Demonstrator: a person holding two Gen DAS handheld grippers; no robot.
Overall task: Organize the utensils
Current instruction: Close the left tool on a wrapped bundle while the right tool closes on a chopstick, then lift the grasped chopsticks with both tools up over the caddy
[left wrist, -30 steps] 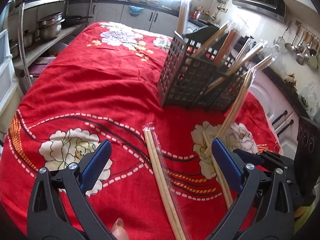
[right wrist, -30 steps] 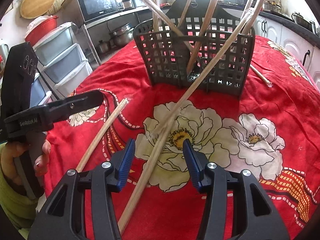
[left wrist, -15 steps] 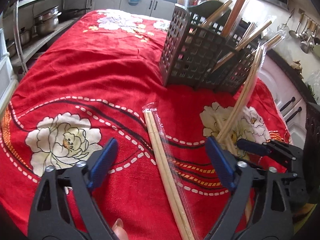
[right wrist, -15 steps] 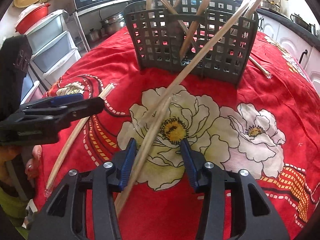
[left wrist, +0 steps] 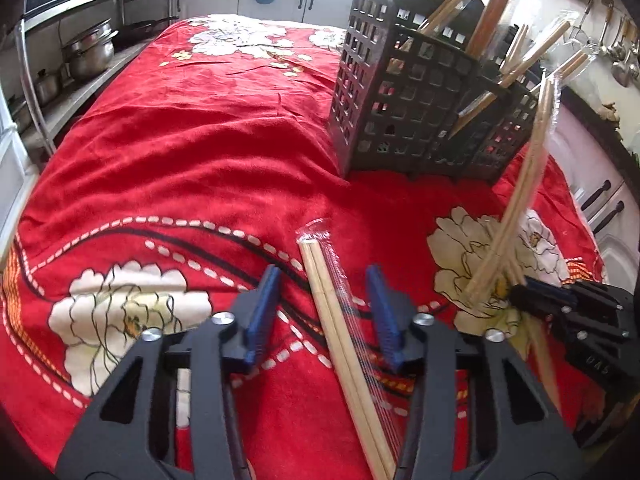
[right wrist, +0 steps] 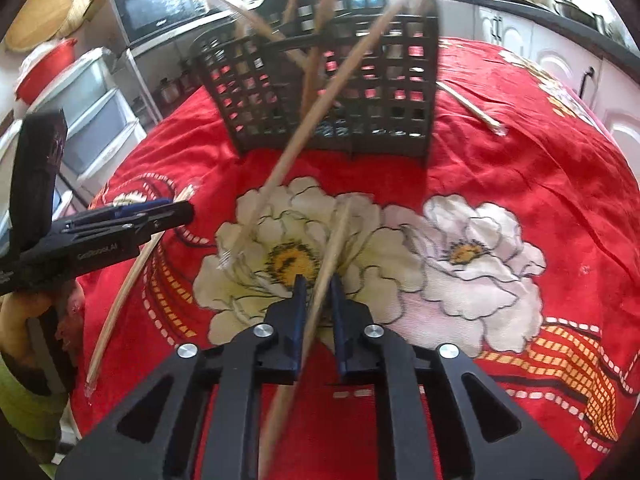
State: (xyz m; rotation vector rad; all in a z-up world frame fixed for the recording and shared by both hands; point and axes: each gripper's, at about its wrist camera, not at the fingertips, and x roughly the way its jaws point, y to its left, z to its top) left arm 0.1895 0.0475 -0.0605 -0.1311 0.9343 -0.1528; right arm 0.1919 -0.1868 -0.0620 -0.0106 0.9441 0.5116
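Near the table's front edge, both grippers are closing: left gripper (left wrist: pixel 326 312) around wrapped chopsticks (left wrist: pixel 344 344), right gripper (right wrist: pixel 318 300) pinching another pair (right wrist: pixel 320 292), previously untouched; basket (left wrist: pixel 416 116) waits behind.

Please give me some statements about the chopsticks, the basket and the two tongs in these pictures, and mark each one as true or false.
1. The left tongs have a wrapped pair of chopsticks between their closing jaws. True.
2. The basket is empty. False: several chopsticks stand in it.
3. The right tongs are closing around a pair of chopsticks. True.
4. The tablecloth is plain blue. False: it is red with white flowers.
5. One more pair of chopsticks lies on the cloth beside the basket. True.
6. The basket lies on its side. False: it stands upright.
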